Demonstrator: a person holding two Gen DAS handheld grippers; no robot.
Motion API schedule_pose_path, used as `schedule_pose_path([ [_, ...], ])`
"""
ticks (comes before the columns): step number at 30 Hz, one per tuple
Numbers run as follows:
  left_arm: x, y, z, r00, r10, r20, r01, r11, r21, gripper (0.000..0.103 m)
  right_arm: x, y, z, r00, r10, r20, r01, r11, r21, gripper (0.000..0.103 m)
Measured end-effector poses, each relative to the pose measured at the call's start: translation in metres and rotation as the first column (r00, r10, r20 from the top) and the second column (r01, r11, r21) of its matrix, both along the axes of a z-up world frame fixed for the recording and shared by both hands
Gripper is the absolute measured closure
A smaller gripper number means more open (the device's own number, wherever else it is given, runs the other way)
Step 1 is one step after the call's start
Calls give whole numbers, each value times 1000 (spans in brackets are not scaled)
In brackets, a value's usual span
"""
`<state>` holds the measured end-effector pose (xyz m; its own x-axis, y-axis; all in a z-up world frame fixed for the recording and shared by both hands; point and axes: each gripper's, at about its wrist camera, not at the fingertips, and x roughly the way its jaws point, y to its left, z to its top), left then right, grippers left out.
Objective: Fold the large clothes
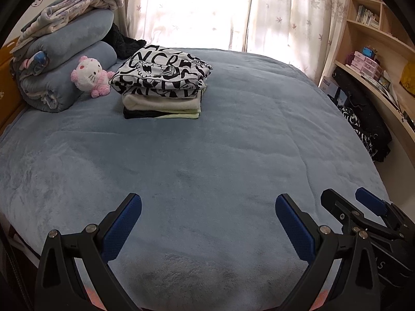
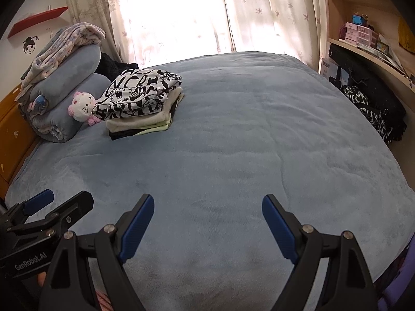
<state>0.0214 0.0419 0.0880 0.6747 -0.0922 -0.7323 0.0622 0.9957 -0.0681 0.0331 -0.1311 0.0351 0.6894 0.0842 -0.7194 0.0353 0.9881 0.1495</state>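
A stack of folded clothes [image 1: 162,85] [image 2: 141,103] lies far across the blue bed, its top piece white with black lettering. Below it are cream, pale green and dark pieces. My left gripper [image 1: 208,202] hovers open over the near part of the bed [image 1: 207,155] with nothing between its blue pads. My right gripper [image 2: 207,203] is open too, side by side with the left and empty. Each gripper shows in the other's view: the right gripper [image 1: 345,198] at the lower right, the left gripper [image 2: 66,198] at the lower left. Dark patterned clothes [image 1: 363,129] [image 2: 373,108] lie heaped beside the bed's right edge.
Rolled blue blankets [image 1: 67,59] [image 2: 64,96] and a pink and white plush toy [image 1: 90,75] [image 2: 83,106] sit at the head of the bed, left. Curtains [image 1: 207,10] cover the window behind. A curved wooden shelf [image 1: 376,59] [image 2: 368,49] with boxes and books runs along the right.
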Motion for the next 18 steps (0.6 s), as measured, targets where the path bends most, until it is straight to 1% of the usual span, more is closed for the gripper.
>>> schedule_pose_path([
  [8,-2,1,0,1000,-1,3,1,1000,4,1,-3,5,1,1000,-12,12,13,1000,-24,17],
  [18,-6,1,-3,1000,5,-7,-5,1000,5,1,-5,5,-3,1000,-16,1,16,1000,-18,17],
])
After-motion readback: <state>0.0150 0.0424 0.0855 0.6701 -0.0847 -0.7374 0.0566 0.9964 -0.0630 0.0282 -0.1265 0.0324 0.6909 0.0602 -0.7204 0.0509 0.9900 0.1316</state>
